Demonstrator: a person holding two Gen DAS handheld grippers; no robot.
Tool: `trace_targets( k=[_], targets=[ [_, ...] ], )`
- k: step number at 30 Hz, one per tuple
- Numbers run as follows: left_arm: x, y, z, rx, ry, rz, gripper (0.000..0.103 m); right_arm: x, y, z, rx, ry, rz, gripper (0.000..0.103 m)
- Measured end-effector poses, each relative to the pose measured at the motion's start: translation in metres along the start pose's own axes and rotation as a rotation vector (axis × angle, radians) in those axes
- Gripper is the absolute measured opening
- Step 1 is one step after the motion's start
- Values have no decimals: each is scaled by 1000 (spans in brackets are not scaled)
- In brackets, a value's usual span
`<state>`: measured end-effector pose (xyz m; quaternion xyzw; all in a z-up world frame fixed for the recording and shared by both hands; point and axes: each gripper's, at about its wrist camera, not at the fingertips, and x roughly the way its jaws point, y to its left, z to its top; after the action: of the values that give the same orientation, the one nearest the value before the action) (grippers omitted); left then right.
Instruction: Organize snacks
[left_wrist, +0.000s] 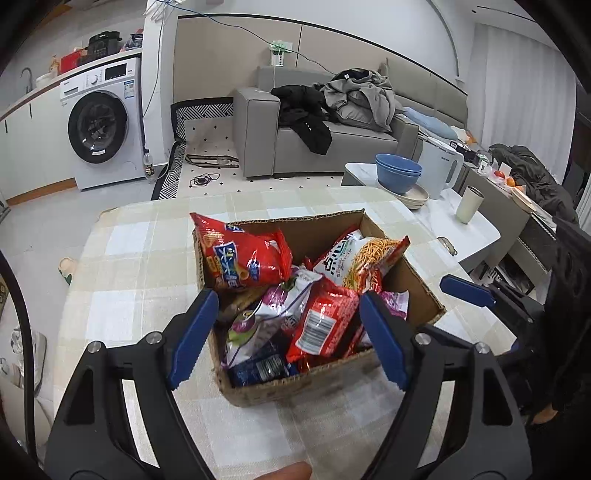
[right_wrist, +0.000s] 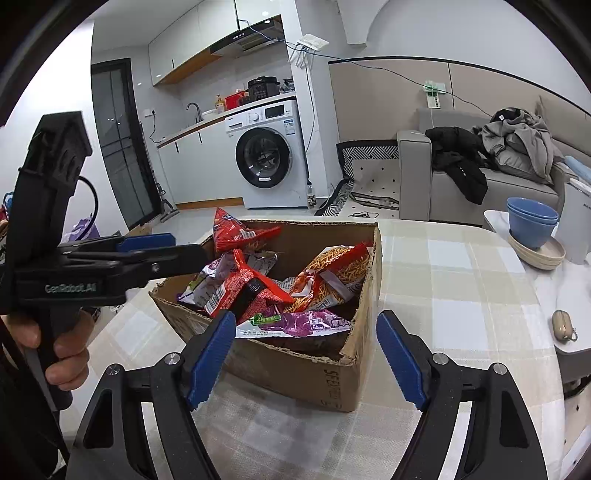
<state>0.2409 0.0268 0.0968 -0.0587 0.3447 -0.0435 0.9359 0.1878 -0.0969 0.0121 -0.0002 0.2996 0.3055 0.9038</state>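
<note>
Checked tablecloth carried an open brown cardboard box heaped with crinkly snack packets. It lay straight ahead, below both grippers: left gripper nearer, over it; right gripper alongside; both gaped empty.

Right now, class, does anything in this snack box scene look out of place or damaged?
Yes. The cardboard box has ragged, torn rims, and the snack packets lie jumbled inside. One red packet leans over the box's far corner, poking above the rim. Nothing has spilled onto the checked tablecloth.
</note>
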Motion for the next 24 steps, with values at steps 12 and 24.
trace_targets(
  k=[12,24],
  targets=[
    [-30,-2,-34,26,-21,21,102,-9,3,0,34,-33,19,98],
    [-59,-1,-75,14,-68,37,102,-36,17,-18,13,-64,8,102]
  ],
)
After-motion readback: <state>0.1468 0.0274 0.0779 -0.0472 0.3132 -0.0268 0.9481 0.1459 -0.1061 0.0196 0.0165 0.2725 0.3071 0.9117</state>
